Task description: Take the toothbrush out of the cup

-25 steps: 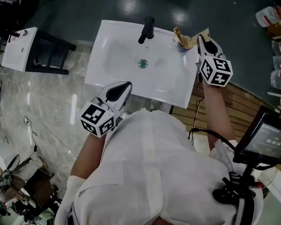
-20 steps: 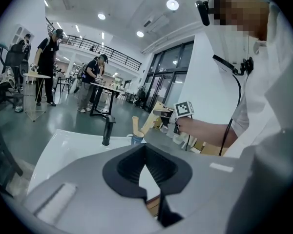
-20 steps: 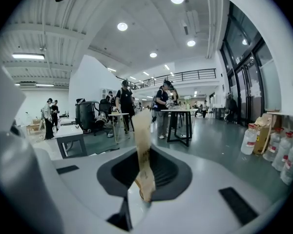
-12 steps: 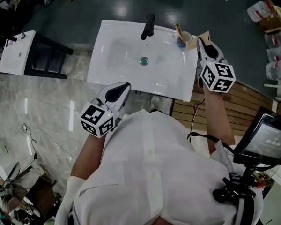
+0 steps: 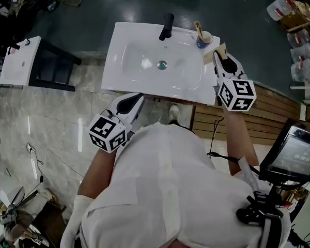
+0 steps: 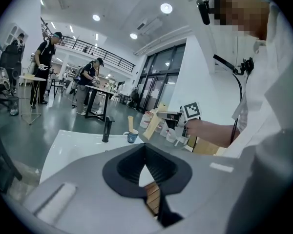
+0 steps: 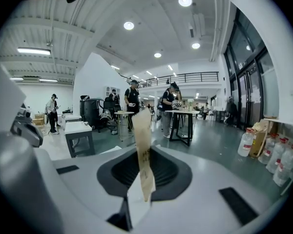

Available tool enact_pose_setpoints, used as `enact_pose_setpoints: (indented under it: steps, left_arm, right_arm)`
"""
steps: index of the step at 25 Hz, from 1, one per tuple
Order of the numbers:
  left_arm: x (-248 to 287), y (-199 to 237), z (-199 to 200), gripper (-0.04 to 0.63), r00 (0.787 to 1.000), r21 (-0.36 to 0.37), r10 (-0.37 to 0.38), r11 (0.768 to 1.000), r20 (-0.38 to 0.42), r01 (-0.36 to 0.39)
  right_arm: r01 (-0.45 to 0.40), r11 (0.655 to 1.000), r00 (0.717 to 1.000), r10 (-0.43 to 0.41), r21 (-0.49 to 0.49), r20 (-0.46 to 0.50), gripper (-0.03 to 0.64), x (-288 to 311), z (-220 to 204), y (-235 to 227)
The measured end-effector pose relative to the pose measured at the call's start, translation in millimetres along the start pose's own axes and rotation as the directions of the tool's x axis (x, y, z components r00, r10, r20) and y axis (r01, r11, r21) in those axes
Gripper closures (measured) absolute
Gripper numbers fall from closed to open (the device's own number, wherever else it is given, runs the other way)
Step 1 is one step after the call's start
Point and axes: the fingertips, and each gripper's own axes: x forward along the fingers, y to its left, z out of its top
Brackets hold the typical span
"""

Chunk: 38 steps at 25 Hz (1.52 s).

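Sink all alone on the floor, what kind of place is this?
Probably a big workshop or lab hall, not a bathroom: the sink stands free on an open floor, people work at tables, and bottles stand by the windows.

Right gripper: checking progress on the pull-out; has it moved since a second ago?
Yes. The right gripper, shut on a tan strip, has drawn back from the cup toward the near edge of the sink.

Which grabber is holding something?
The right gripper, near the cup: a beige toothbrush stands pinched between its fingers. The left gripper is shut on nothing.
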Motion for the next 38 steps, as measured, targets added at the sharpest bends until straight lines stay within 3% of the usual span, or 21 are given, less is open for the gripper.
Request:
enact_pose_setpoints:
  steps: [15, 38]
  left_arm:
    - [5.9, 5.0, -5.2, 0.589, 1.000, 0.003, -0.015, 1.000, -0.009, 0.015]
    - [-3.7, -5.9, -18.6, 0.589, 0.999, -0.013, -0.007, 1.000, -0.032, 0.007]
  right_arm:
    - [-0.052, 0.998, 0.997, 0.054, 0.027, -0.060, 0.571, -16.7, -34.0, 29.3]
    - [-0.072, 0.997, 0.994, 0.075, 0.037, -0.084, 0.572, -38.6, -39.1, 43.9]
